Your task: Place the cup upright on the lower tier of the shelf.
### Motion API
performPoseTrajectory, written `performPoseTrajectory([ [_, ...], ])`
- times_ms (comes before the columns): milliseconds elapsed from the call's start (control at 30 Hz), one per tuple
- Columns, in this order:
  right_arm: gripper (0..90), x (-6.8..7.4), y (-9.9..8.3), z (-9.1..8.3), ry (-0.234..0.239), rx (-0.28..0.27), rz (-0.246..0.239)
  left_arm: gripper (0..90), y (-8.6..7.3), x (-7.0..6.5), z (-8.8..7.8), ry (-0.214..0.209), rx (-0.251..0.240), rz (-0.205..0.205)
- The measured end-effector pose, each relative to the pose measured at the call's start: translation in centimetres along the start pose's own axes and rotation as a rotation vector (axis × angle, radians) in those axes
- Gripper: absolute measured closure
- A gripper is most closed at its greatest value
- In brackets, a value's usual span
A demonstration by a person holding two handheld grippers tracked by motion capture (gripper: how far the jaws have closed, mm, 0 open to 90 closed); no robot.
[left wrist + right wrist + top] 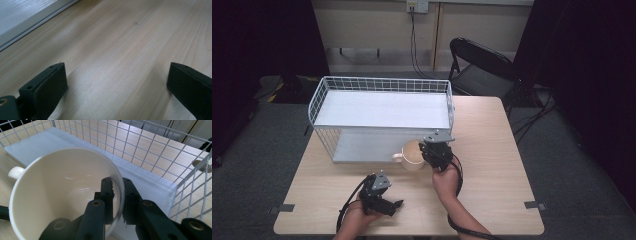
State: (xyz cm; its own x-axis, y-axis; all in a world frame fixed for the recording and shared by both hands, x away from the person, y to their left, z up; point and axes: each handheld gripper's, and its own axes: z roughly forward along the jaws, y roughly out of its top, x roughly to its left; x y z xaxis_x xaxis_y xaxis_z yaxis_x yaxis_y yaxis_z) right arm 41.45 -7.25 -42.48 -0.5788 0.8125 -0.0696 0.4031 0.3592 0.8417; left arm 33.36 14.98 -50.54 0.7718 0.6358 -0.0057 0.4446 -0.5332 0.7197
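Note:
A cream mug [411, 155] with its handle pointing left is held in front of the lower level of the white wire rack [379, 117]. My right gripper [432, 150] is shut on the mug's right rim. In the right gripper view one jaw is inside the mug [62, 195] and the other outside, pinching the rim at my right gripper [118, 195]. My left gripper [394, 204] rests low over the wooden table [492, 165] near its front edge. It is open, and in the left gripper view bare wood lies between the jaws of my left gripper [116, 82].
The two-level wire rack has white shelf boards; the lower board's edge [30, 25] runs past the upper left of the left gripper view. A black folding chair [484, 65] stands behind the table's far right corner. Tape marks [534, 204] sit near the front corners.

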Motion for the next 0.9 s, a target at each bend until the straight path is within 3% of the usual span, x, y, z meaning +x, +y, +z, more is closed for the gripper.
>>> performPoseTrajectory([
  [800, 81.6, 0.5, 0.5, 1.9, -0.024, 0.001, 0.003, 2.6, 0.0, 0.0, 0.0, 0.000, 0.000, 0.000],
  [900, 81.6, 0.7, 0.5, 2.0, -0.045, 0.002, -0.009, 2.5, 0.0, 0.0, 0.0, 0.000, 0.000, 0.000],
])
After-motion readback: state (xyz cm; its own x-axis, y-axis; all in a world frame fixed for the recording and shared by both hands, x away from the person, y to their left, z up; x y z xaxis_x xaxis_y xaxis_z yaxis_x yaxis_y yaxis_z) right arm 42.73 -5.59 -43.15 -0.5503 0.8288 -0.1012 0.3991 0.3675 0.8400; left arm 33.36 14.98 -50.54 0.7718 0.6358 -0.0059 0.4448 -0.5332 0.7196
